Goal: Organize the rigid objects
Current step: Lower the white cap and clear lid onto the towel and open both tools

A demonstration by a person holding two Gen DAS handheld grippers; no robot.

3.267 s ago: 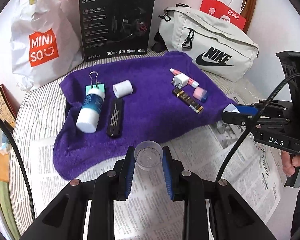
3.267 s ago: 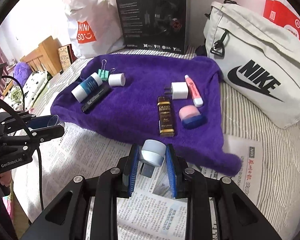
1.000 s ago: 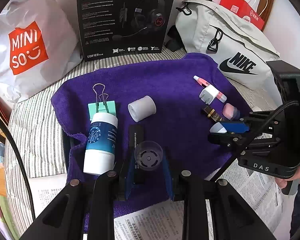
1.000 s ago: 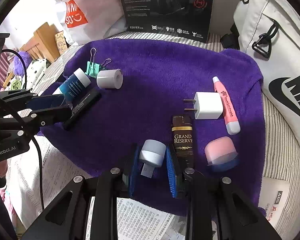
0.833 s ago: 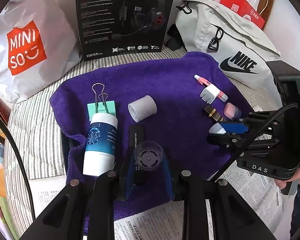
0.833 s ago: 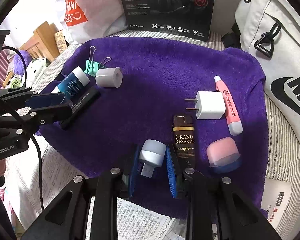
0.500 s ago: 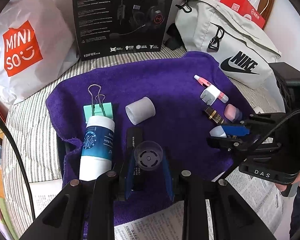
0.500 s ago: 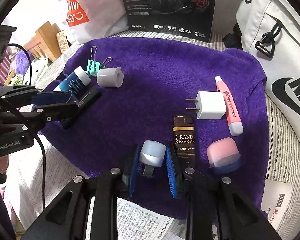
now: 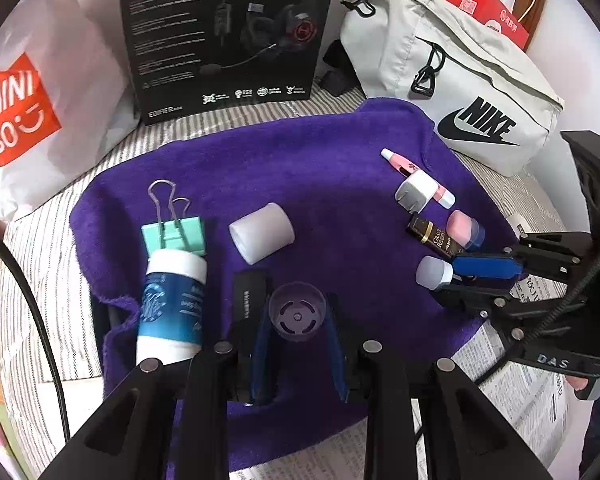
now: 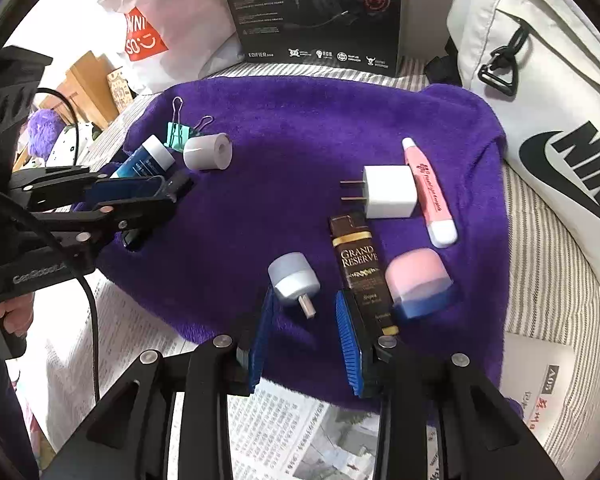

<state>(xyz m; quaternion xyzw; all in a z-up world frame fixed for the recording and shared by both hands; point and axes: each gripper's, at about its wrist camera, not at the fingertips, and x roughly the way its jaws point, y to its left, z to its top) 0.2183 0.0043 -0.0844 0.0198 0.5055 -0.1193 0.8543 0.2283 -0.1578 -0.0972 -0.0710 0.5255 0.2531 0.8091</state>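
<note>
Risk first, biggest to least: the grey cap-shaped piece (image 10: pixel 293 283) with a short stub lies tilted on the purple towel (image 10: pixel 300 128), and the right gripper (image 10: pixel 305 322) has just been opening its jaws, so the blue pads stand clear on either side of it. Being round, it could roll on the soft nap toward the brown Grand Reserve box (image 10: pixel 362 270) just beside it, or get nudged if the pads drag on the way out. A smaller worry sits on the other side: the left gripper (image 9: pixel 298 354) is clamped on a clear ribbed cup (image 9: pixel 297 312), low over the towel's near edge, right beside the black bar (image 9: pixel 249 300) and the blue-and-white bottle (image 9: pixel 171 304); setting it down there could knock either, and the bottle might roll.

The grey piece itself is pale, smooth, a stubby cylinder with a frosted top and a thin peg at its base.
</note>
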